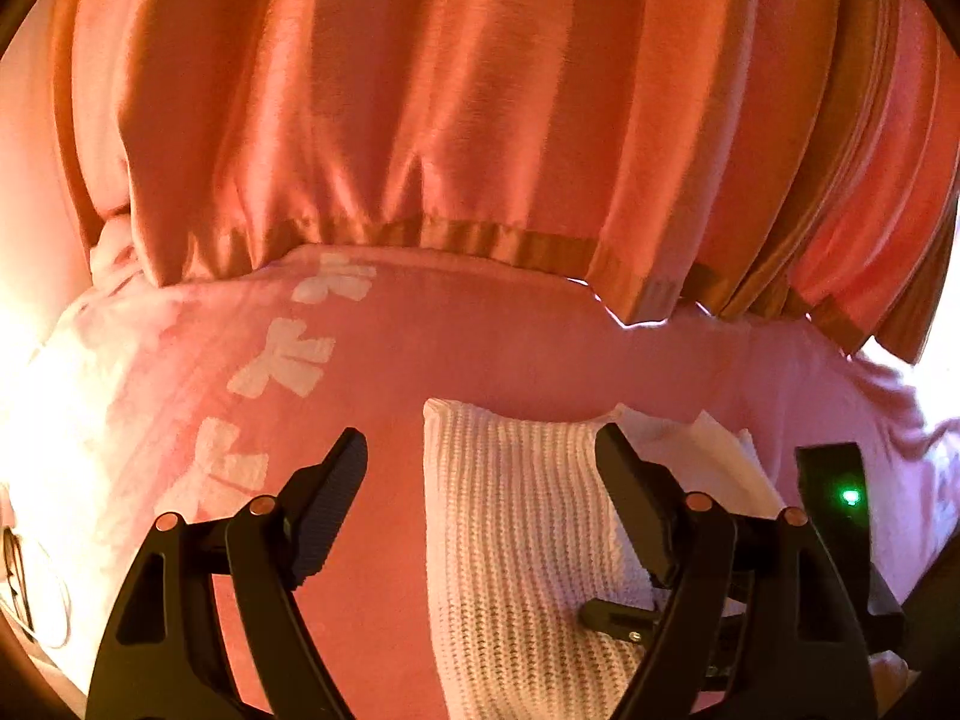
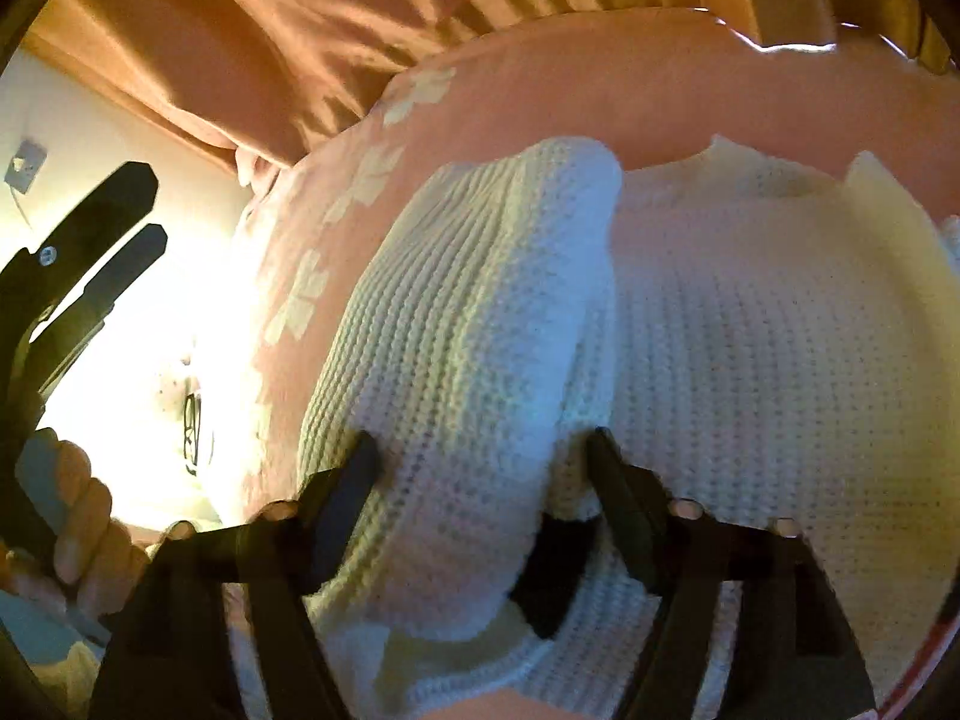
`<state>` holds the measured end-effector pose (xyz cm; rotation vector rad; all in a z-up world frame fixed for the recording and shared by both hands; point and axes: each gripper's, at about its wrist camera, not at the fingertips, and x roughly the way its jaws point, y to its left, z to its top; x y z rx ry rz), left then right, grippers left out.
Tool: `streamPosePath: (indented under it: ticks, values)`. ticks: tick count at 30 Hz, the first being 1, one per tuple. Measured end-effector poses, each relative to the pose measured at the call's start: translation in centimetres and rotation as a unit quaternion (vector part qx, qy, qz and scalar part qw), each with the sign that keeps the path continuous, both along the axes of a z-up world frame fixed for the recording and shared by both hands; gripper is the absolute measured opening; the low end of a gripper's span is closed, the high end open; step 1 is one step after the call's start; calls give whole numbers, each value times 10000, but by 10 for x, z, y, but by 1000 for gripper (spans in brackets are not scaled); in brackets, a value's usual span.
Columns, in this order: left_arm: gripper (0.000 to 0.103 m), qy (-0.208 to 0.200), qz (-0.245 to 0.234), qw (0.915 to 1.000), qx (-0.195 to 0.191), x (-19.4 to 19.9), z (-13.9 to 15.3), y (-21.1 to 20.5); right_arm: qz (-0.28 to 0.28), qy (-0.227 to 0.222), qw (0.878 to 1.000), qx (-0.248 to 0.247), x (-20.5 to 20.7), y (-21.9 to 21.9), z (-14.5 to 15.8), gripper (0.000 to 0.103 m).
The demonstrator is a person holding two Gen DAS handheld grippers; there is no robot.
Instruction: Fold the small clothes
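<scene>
Left gripper [image 1: 480,480] jaws wide apart, nothing between them, hanging over the bedspread [image 1: 540,348] beside the sweater's edge, likely clear of the fold. Right gripper [image 2: 486,474] straddles a folded-over flap of the white knit sweater [image 2: 750,360]; can't tell if the pads pinch it. Curtain [image 1: 450,90] behind, no obstruction. Person's hand [image 2: 84,516] at far left.

A pink bed cover [image 1: 540,348] with pale bow prints carries a folded white knit sweater [image 1: 516,516].
</scene>
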<state>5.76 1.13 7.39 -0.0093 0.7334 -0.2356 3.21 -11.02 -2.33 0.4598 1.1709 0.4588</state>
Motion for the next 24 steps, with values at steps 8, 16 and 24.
streamPosePath:
  ticks: [8,16,24]
  values:
    - [77,176,45,9995,-250,5,-1,9,-371,-930,9947,213,-19,-36,59,16]
    - [77,349,-147,9993,3,3,-18,-13,-1209,-837,9863,-743,-49,-145,58,16]
    - [78,733,-480,9961,123,-1,-47,-52,-1102,-300,9860,-1217,-53,-154,17,30]
